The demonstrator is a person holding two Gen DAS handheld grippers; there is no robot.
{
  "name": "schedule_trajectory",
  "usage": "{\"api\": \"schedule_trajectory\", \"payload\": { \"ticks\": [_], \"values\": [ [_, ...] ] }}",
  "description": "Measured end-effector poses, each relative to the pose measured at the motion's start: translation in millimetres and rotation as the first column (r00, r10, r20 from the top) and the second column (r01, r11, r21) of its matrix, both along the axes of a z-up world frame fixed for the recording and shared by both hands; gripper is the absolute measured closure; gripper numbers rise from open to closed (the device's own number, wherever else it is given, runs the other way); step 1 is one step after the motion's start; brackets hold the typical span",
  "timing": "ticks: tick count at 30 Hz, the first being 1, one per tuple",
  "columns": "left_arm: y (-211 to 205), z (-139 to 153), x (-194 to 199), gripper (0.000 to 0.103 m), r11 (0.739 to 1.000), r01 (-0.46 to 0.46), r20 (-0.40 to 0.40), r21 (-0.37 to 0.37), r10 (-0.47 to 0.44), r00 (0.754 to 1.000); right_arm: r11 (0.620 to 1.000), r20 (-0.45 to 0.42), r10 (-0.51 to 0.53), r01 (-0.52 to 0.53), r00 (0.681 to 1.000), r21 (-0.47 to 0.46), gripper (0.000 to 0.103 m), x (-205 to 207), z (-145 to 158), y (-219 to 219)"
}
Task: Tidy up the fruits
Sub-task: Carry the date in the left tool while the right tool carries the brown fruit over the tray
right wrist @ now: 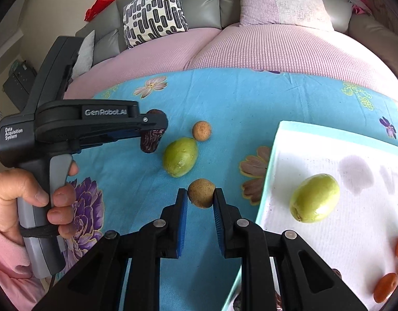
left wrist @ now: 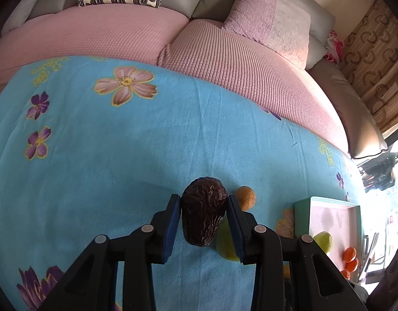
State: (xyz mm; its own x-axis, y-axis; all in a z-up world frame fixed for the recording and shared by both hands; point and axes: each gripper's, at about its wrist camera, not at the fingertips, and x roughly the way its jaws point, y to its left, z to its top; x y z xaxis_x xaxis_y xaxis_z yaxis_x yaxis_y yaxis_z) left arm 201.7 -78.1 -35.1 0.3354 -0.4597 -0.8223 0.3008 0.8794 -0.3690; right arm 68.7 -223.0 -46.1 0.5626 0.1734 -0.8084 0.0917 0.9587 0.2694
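Wrinkled dark-brown date point(left wrist: 204, 211), lower centre, is clamped between the left gripper point(left wrist: 203, 223) fingers; the right gripper point(right wrist: 200, 207) fingers pinch a small round tan fruit point(right wrist: 201, 193). Step: pickup. Next: carry both to the white tray point(right wrist: 328, 150), right.

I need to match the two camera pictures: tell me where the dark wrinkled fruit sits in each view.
Left wrist view: the dark wrinkled fruit is at bottom centre, clamped in the left hand-held gripper.
Right wrist view: it is left of centre, mostly hidden by that gripper.
Shared landmark: the small round brown fruit beside it on the blue cloth.
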Motion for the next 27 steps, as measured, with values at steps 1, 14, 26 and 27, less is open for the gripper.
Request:
{"api": "schedule_trajectory", "payload": {
  "ticks": [1,14,26,27],
  "values": [
    [3.3,3.4,-4.3,0.065,1.0,-0.01,0.006,-0.017,0.01,1.0,1.0,0.008,-0.011,0.011,1.0,-0.005,0.082,-3.8,3.8,-3.6],
    [-4.8,45.8,-69.2,0.065,0.995,0.006,0.092,-0.095,0.003,0.996,0.963,0.022,-0.244,0.245,0.969,-0.109,0.082,-62.8,33.0,-74.1],
    [-81.9,57.1,-115.3,0.065,0.981,0.177,0.098,-0.074,-0.17,0.981,0.857,0.047,-0.486,0.487,0.873,-0.17,0.082,-109.5,38.1,-163.0],
    [-88.8,57.3,-118.6,0.065,0.979,0.191,0.098,-0.07,-0.184,0.978,0.849,0.054,-0.497,0.498,0.866,-0.174,0.082,-112.0,38.7,-168.3]
  ]
}}
